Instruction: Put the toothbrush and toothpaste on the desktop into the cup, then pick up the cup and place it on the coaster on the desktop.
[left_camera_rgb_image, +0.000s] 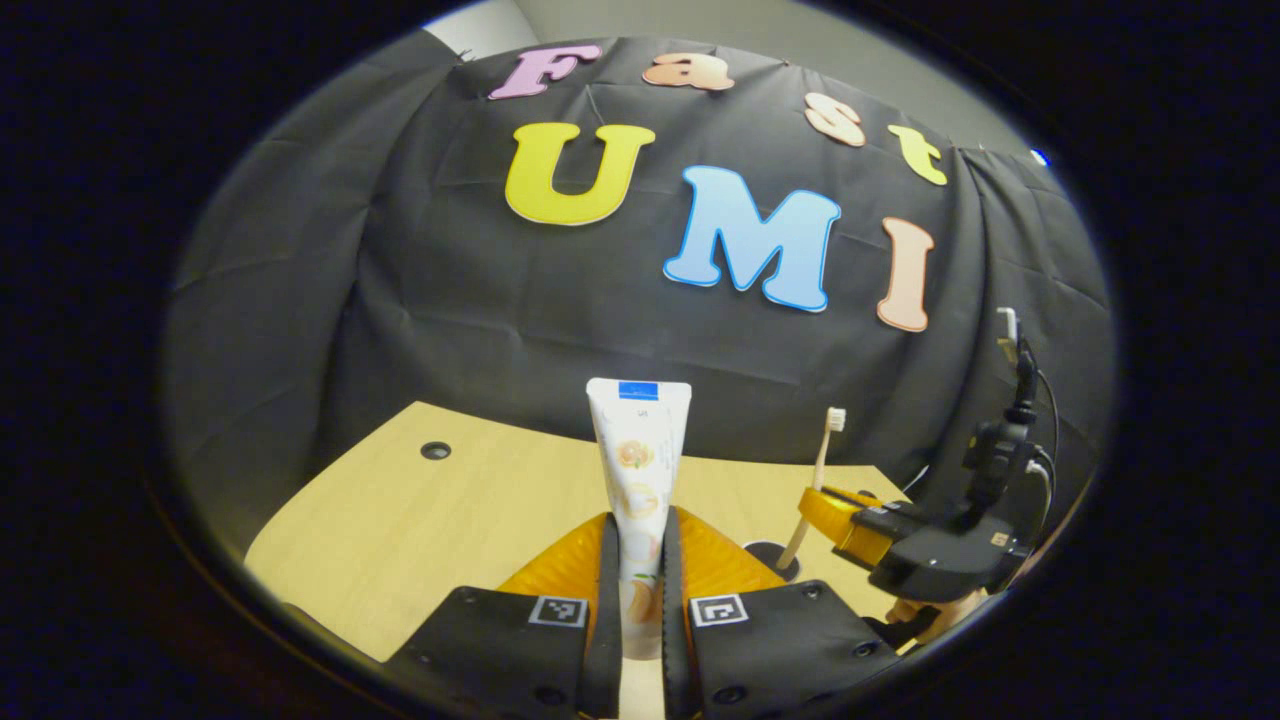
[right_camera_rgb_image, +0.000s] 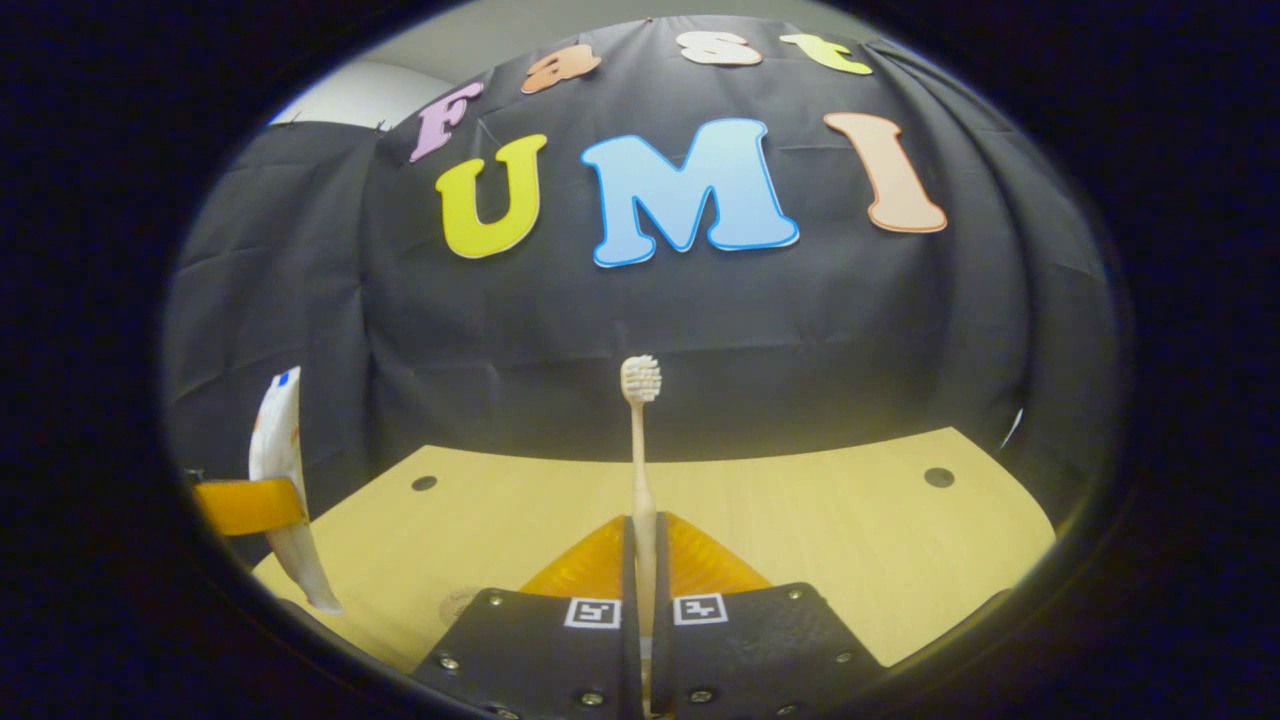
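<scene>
My left gripper (left_camera_rgb_image: 640, 535) is shut on a white toothpaste tube (left_camera_rgb_image: 638, 450), which stands upright above the wooden desk (left_camera_rgb_image: 430, 520) with its flat crimped end up. In the right gripper view, my right gripper (right_camera_rgb_image: 645, 535) is shut on a pale toothbrush (right_camera_rgb_image: 640, 460), held upright with its bristles on top. The left gripper view also shows the right gripper (left_camera_rgb_image: 835, 512) at the far right holding the toothbrush (left_camera_rgb_image: 822, 465). The right gripper view shows the left gripper (right_camera_rgb_image: 250, 505) at the left edge with the tube (right_camera_rgb_image: 275, 430) in it.
A dark round shape (left_camera_rgb_image: 770, 560) lies on the desk below the toothbrush, partly hidden; I cannot tell what it is. The desk (right_camera_rgb_image: 850, 540) has small round holes (right_camera_rgb_image: 938, 477) (right_camera_rgb_image: 424, 483) near its far edge. Black cloth hangs behind the desk.
</scene>
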